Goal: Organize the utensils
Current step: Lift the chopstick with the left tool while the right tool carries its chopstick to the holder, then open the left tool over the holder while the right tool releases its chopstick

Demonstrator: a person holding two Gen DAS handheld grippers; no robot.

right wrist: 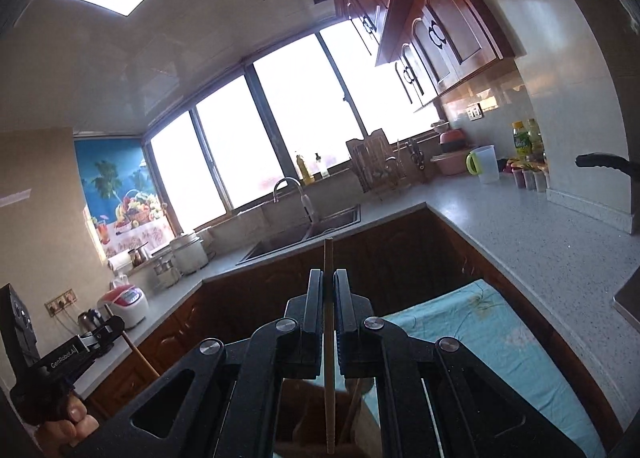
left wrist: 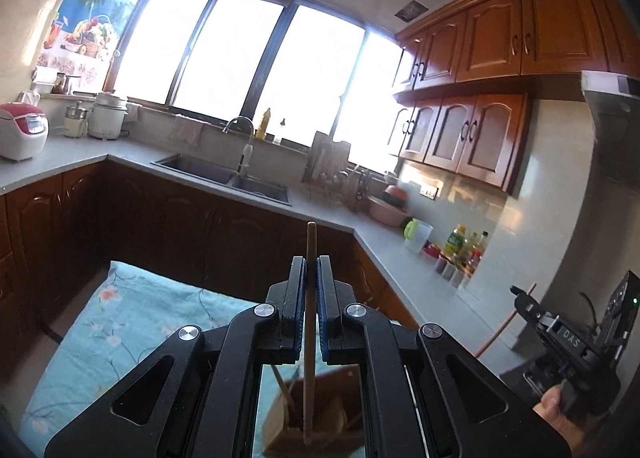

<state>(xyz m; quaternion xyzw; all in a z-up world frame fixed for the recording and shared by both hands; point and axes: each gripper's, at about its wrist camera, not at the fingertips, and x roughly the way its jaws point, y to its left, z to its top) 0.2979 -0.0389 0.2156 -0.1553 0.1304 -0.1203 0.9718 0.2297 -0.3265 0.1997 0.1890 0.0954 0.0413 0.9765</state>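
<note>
Now your left gripper pinches a wooden chopstick upright over the wooden holder; your right gripper clamps a second chopstick above it too.

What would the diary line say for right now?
left tool: shut on chopstick | right tool: shut on second chopstick | both upright above wooden holder | not yet released

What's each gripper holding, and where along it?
Left gripper pinches a chopstick on its upper shaft; right gripper pinches another chopstick likewise.
</note>
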